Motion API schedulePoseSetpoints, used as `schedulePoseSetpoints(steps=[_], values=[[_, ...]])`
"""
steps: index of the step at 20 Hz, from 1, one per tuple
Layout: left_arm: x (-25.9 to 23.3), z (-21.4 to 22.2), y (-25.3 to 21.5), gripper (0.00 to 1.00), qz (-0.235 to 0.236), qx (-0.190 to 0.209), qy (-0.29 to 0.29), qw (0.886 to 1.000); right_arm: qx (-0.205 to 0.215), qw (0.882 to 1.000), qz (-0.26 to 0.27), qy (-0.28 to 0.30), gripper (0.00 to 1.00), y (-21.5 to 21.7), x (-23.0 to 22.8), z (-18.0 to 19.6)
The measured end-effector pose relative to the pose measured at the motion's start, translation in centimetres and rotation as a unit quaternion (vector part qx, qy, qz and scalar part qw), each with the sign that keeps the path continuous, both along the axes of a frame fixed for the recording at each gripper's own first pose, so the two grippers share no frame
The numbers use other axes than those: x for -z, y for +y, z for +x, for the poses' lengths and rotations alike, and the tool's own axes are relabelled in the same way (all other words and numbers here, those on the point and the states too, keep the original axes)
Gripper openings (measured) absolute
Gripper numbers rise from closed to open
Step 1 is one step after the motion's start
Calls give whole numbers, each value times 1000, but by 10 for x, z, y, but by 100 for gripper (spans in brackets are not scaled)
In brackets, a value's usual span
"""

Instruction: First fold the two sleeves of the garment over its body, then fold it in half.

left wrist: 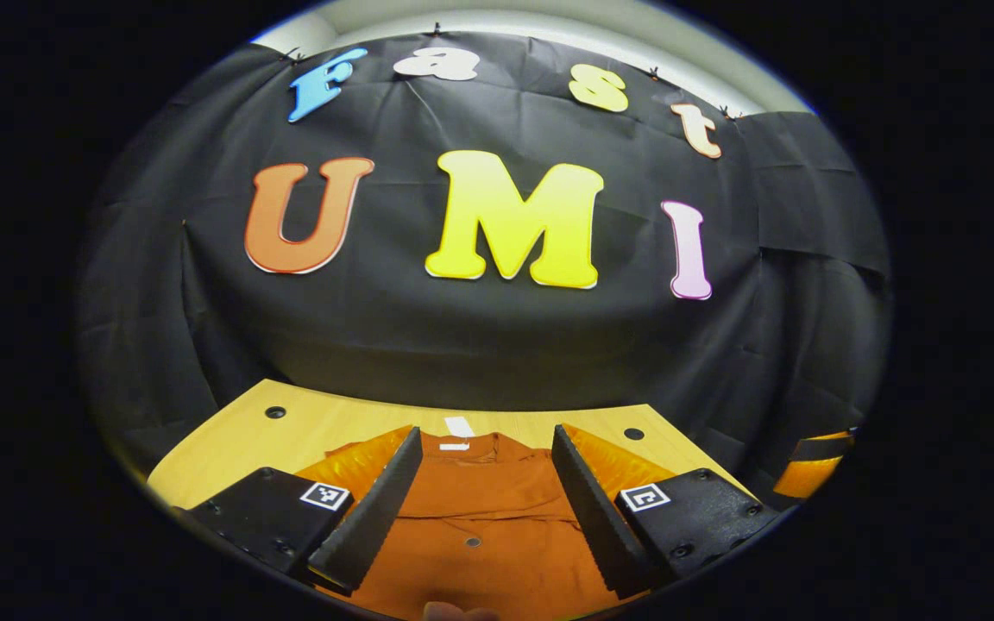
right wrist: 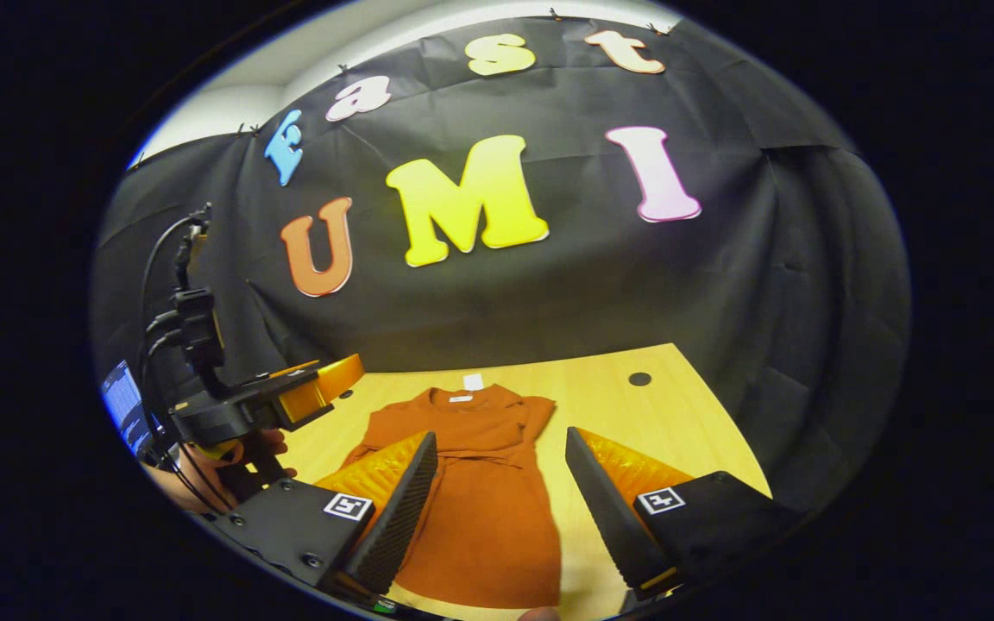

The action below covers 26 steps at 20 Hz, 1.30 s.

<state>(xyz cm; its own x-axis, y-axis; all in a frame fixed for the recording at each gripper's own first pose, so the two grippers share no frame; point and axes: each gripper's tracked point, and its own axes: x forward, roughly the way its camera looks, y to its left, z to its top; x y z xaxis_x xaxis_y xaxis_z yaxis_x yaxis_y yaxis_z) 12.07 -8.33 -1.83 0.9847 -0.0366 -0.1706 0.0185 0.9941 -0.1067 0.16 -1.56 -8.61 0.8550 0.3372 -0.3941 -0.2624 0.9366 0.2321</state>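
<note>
Right gripper view: garment [right wrist: 480,509] flat on bench [right wrist: 687,414], sleeves folded in; both hand-held grippers [right wrist: 501,509] [left wrist: 484,500] apart above it, ready for halving.

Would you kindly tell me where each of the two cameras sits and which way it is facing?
Left gripper view: rides the left gripper, low over the garment, facing the booth wall; own open fingers at the bottom.
Right gripper view: rides the right gripper, higher, looking down the table; own open fingers, plus the left gripper and the hand holding it.
Shared: the orange garment, sleeves folded in, on the wooden table.
</note>
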Motion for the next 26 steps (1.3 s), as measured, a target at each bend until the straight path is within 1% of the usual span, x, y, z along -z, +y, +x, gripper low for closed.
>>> schedulePoseSetpoints(steps=[2,4,5,7,9,10,11,14,15,17,18,19,21,22,23,24,26], values=[[-9,-25,25,98,7,-18,-19,1000,-2,1000,-10,-29,95,18,-9,-8],[-12,-48,41,98,7,-22,-26,999,-8,998,-30,-58,95,33,-15,-19],[-10,-56,47,98,6,-21,-25,999,-11,997,-39,-67,95,39,-15,-27],[-6,-74,56,98,4,-14,-23,1000,-17,997,-43,-63,96,48,-10,-40],[6,-86,67,98,2,-3,-16,1000,-13,999,-30,-42,96,47,2,-50],[18,-93,71,100,-2,6,-4,1000,-9,999,-29,-28,96,41,11,-54],[33,-100,78,98,-6,10,17,1000,-5,999,-35,-9,96,31,26,-57],[81,-130,115,98,-10,8,75,997,5,997,-60,45,96,-5,68,-67],[99,-140,123,98,-9,14,98,995,14,996,-69,56,96,-21,79,-70],[137,-163,134,98,-4,36,148,988,36,993,-80,77,96,-52,101,-78],[155,-177,142,99,-12,49,171,984,44,991,-81,92,96,-65,115,-83],[171,-189,145,99,-33,61,195,978,49,989,-85,111,96,-76,129,-91],[205,-214,141,99,-97,90,251,959,62,983,-100,141,96,-96,161,-104],[221,-221,144,99,-125,90,272,950,66,979,-106,158,96,-101,176,-112],[236,-225,146,99,-143,88,294,941,65,977,-110,173,96,-101,191,-120],[250,-223,151,99,-153,80,313,934,58,974,-121,185,96,-99,205,-126],[267,-225,157,99,-178,67,331,924,37,967,-143,206,96,-96,228,-135]])
